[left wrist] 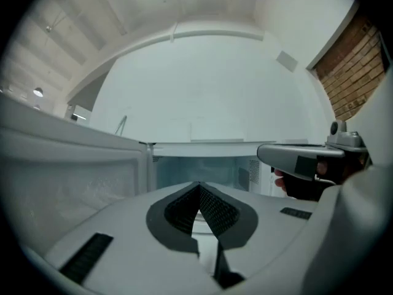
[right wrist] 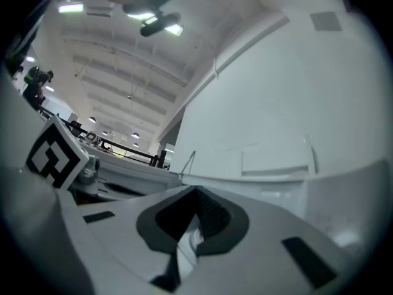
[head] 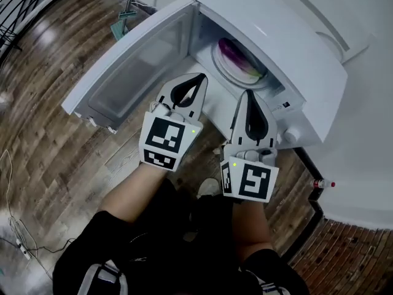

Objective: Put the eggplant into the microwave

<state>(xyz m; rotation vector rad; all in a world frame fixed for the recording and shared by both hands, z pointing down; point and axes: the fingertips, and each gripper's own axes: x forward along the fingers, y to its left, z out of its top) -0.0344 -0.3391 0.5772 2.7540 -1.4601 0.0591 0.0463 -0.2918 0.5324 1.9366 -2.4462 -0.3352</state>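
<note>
In front of the open microwave (head: 310, 63), both claws hover side by side at the mouth of the cavity. The left claw (head: 198, 80) sits nearer the microwave's hinge side, jaws pressed together tip to tip with nothing between them. Its own view confirms it: the left claw (left wrist: 199, 188) is a sealed point, with only the lit cavity beyond. The right claw (head: 250, 94) is nearer the microwave's control-panel side, its jaws also together and empty. In the right gripper view, that claw (right wrist: 196, 193) has its ribbed pads meeting at the tip, aimed a touch above the microwave's top.

And the eggplant (head: 236, 57)? It's inside the microwave, purple with a pale green end, lying on the round glass plate (head: 216, 63) in the middle of the cavity, well apart from both claws.

The door (head: 132, 69) hangs wide open to the microwave's left, out over the wooden floor (head: 55, 134). The microwave stands on a white surface (head: 368, 165), and a small red-capped bottle (head: 323, 184) lies just past the microwave's control-panel corner. From the left gripper view the right claw's body (left wrist: 301, 161) juts in beside the cavity.
</note>
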